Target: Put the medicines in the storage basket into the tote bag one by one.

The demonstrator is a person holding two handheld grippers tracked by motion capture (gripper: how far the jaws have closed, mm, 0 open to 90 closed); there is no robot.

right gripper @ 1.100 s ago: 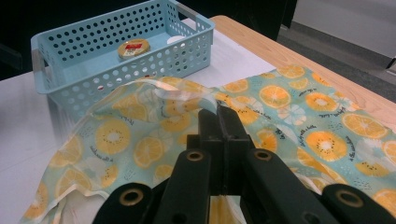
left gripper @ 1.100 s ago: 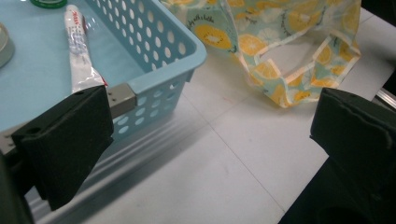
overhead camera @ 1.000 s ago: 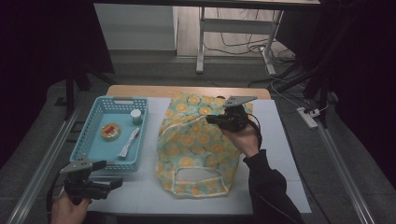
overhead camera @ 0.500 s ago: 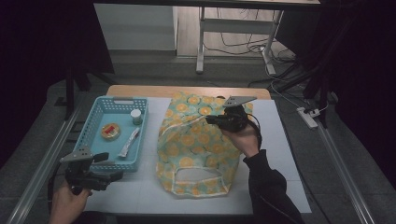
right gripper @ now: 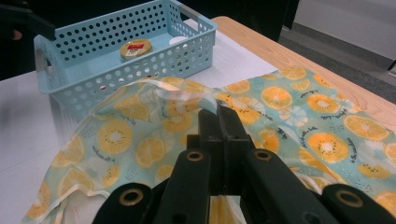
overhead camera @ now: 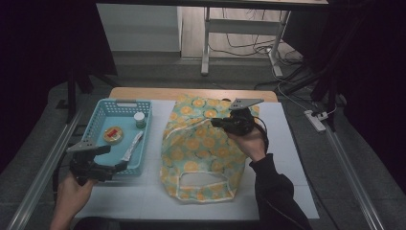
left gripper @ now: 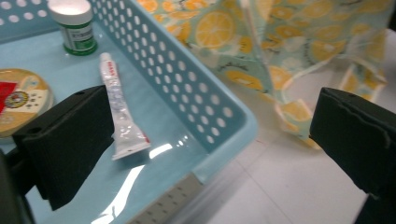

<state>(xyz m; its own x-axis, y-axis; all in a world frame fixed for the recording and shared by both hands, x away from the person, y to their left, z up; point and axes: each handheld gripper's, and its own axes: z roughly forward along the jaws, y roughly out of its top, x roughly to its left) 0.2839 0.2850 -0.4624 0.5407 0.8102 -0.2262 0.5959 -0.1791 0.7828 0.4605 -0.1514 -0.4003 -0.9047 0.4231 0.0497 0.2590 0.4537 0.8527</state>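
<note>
A fabric bag (overhead camera: 194,148) printed with orange slices lies flat on the white mat, its handle toward the person. My right gripper (overhead camera: 214,122) is shut on a fold of the bag's upper layer (right gripper: 187,100), pinched between the jaws (right gripper: 223,116) and raised slightly. My left gripper (overhead camera: 115,160) hovers at the near right corner of a light blue basket (overhead camera: 147,125). Its jaws stand wide open (left gripper: 212,140) with that basket corner (left gripper: 233,126) between them, touching nothing. In the basket lie a toothpaste tube (left gripper: 121,112), a green jar with a white lid (left gripper: 72,25) and a round tin (left gripper: 18,100).
The white mat (overhead camera: 287,143) covers a wooden table (overhead camera: 191,92) whose far edge shows behind the bag. Metal rails (overhead camera: 43,167) run along both sides of the table. Table legs and cables (overhead camera: 268,52) stand on the floor beyond.
My left gripper has moved away from the person and slightly up, toward the basket's near right corner. The right gripper and the bag have stayed put.
</note>
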